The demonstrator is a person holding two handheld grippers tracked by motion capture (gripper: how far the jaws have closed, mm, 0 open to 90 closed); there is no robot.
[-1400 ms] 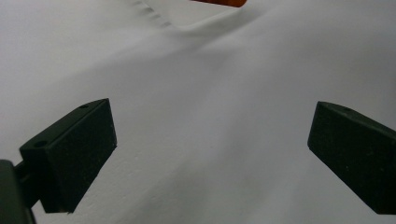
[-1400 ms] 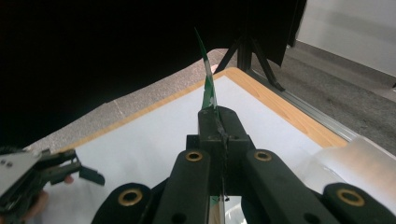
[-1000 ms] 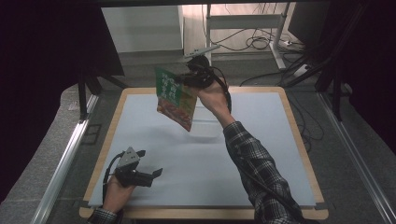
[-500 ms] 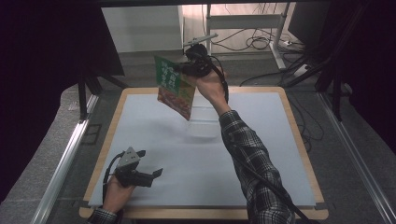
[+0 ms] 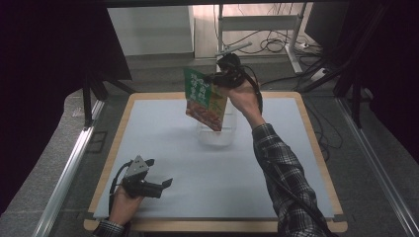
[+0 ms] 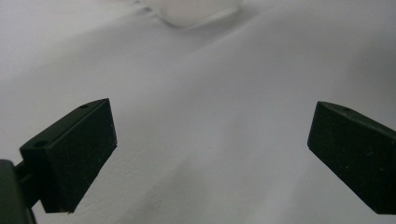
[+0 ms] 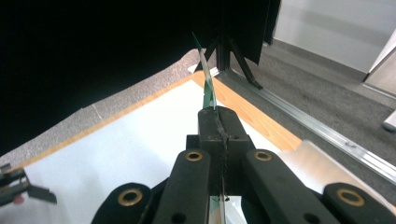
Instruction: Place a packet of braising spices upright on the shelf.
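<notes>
right fingers (image 7: 219,122) pressed together on top edge of pouch (image 5: 204,98), seen edge-on as thin sliver rising past tips in right gripper view. pouch hanging in air over far half of table (image 5: 163,148), tilted, lower corner just above clear tub (image 5: 216,133). right gripper (image 5: 213,78) held high near far edge, arm reaching across from near right.

left fingers (image 6: 84,154) wide apart, nothing between, just bare white mat ahead. left gripper (image 5: 167,183) resting low at near left corner, well apart from pouch and tub; rim of tub glimpsed at top of left gripper view.

likely step: lowering pouch into tub. best done by keeping pinch firm on top edge, swinging pouch upright so bottom edge lines up with opening, then coming straight down rather than at a slant. tub looks light and clear, so easy to nudge or tip with a dragging corner; steadying with idle left gripper worth considering.

around: wooden rim framing white mat, metal rails either side, cables on floor beyond far edge, dark curtains left and right. nothing else on mat; only tub wall itself in path of pouch.
</notes>
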